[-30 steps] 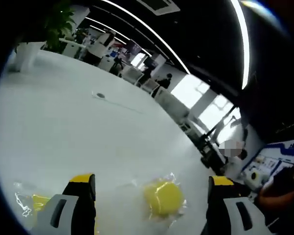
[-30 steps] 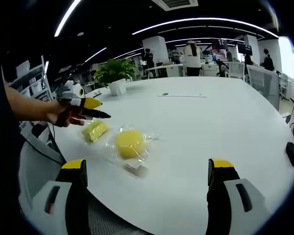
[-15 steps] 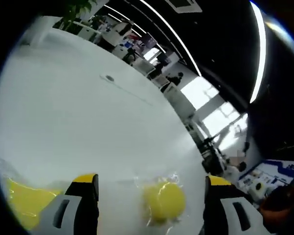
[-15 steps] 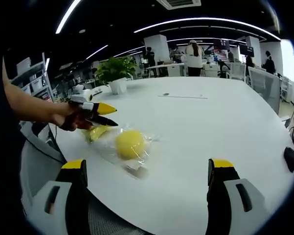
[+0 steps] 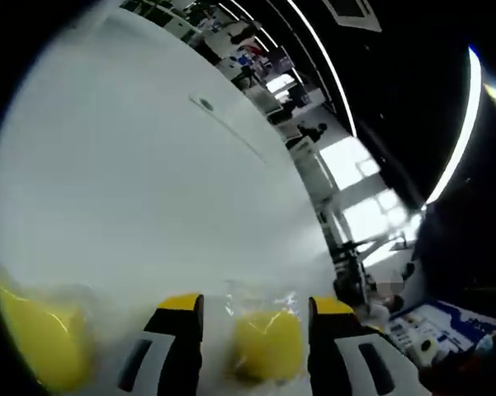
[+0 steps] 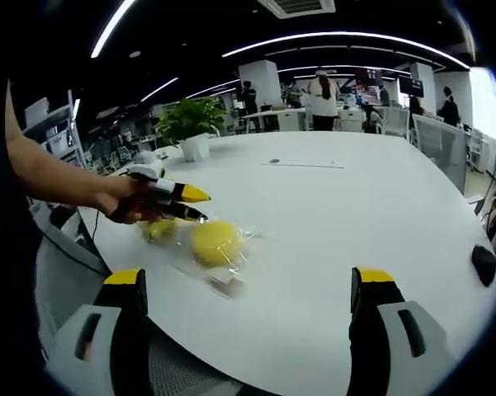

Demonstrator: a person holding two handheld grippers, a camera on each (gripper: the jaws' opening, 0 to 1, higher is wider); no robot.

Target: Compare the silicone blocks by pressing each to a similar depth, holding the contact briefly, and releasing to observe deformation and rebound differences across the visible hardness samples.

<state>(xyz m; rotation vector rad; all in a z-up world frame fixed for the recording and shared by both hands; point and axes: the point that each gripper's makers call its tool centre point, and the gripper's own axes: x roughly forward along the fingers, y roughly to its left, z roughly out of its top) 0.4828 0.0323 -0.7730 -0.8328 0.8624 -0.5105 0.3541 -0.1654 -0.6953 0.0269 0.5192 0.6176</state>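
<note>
Two yellow silicone samples lie in clear plastic bags on a white table (image 6: 380,214). The round block (image 6: 215,242) sits near the table's front edge; the second block (image 6: 159,228) lies just beside it, on the side toward the person's arm.

Left gripper (image 6: 200,205): seen from the right gripper view, held in the person's hand (image 6: 130,202), with its yellow-tipped jaws reaching over the second block toward the round block. Contact between the tips and either block cannot be determined from this view.

Left gripper view: the gripper (image 5: 254,307) has its jaws set a moderate gap apart, with the round block (image 5: 266,346) between them and close to both. Whether either jaw touches it cannot be determined. The second block (image 5: 40,334) is at the lower left, blurred.

Right gripper (image 6: 252,279): jaws spread wide, holding nothing, positioned off the near table edge and well apart from both blocks.

A potted plant (image 6: 189,126) stands at the far side of the table.
</note>
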